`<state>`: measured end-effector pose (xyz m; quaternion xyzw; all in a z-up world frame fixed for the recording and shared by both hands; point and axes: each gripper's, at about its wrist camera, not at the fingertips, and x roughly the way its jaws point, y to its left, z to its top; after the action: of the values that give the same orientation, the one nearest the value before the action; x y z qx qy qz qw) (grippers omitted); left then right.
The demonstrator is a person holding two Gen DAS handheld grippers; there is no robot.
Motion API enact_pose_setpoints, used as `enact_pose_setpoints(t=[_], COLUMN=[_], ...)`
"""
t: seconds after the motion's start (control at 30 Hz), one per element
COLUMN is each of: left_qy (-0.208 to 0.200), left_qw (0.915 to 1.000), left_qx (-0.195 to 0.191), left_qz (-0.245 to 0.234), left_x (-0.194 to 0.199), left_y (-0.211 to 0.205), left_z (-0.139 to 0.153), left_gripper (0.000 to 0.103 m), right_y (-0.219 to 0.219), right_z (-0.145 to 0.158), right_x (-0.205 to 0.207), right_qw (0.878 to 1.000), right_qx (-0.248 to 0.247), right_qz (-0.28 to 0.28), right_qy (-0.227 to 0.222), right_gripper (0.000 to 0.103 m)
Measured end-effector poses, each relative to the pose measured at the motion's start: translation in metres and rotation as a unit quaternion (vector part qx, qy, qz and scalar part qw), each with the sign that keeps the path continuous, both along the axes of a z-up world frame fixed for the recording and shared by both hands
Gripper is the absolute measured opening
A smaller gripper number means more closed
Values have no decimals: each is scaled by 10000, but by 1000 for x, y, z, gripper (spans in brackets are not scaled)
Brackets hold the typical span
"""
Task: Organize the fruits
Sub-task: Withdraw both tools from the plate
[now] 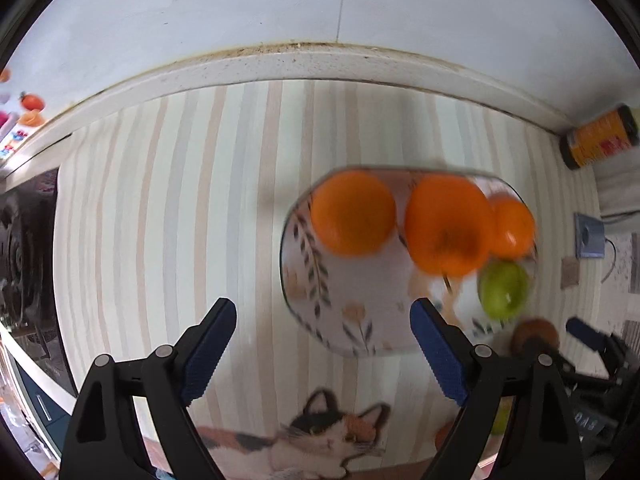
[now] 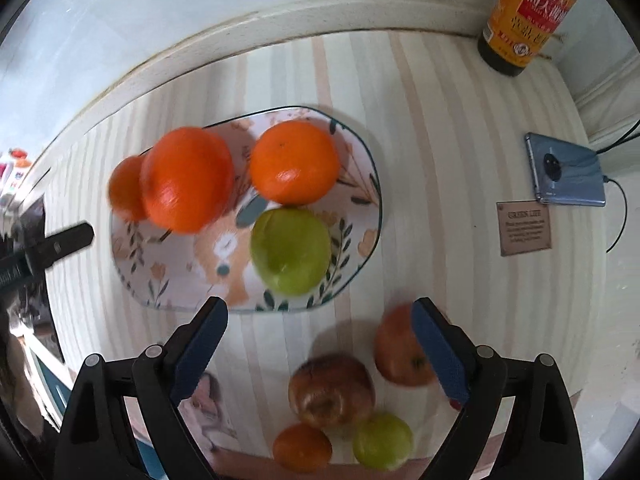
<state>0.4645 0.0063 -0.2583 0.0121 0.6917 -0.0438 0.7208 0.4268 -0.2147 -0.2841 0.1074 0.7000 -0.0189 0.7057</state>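
A flowered plate (image 2: 360, 208) (image 1: 352, 304) on the striped tablecloth holds three oranges (image 2: 294, 162) (image 2: 186, 180) (image 1: 354, 212) and a green apple (image 2: 290, 250) (image 1: 503, 289). In front of it on the cloth lie two red-brown apples (image 2: 332, 390) (image 2: 396, 350), a small orange (image 2: 302, 448) and a small green fruit (image 2: 382, 440). My right gripper (image 2: 320, 344) is open and empty, above the loose fruits. My left gripper (image 1: 324, 348) is open and empty, above the plate's near left edge. Its finger shows in the right wrist view (image 2: 60, 246).
A dark sauce bottle (image 2: 524, 16) (image 1: 600, 140) stands at the back right by the wall. A blue phone (image 2: 568, 170) with a cable and a small brown card (image 2: 524, 228) lie to the right. The table's raised back edge (image 1: 280, 64) runs along the wall.
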Motion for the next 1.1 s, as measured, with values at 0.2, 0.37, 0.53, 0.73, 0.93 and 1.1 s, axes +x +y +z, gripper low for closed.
enact_pose_setpoints(t=[0.2,0.37,0.53,0.73,0.93,1.1], left_qy=[-420,-605,-887,-1211,-1339,-1374], left_qw=[9991,9980,9958,9923,9903,9898], left_qx=[-74,-144,-244,-240,-354,-368], left_qz=[-28,-53,19,44,66,52], left_x=[-53,-79,-101,-121,-136,-141], left_y=[-4,-6,-5,-5,-6,-8], left_z=[39,62,92,118,134,138], left_gripper=[89,89,89,89,89,89], right_y=[11,21,27,25,26,25], right_z=[40,78,109,140,166,176], right_x=[-26,-49,-69,-88,-104,-113], right_qw=[9991,9968,9941,9907,9875,9859], right_qx=[-31,24,26,51,82,286], right_qz=[258,437,500,490,506,446], right_qy=[-343,-666,-966,-1271,-1492,-1586], right_gripper=[95,95,95,95,95,95])
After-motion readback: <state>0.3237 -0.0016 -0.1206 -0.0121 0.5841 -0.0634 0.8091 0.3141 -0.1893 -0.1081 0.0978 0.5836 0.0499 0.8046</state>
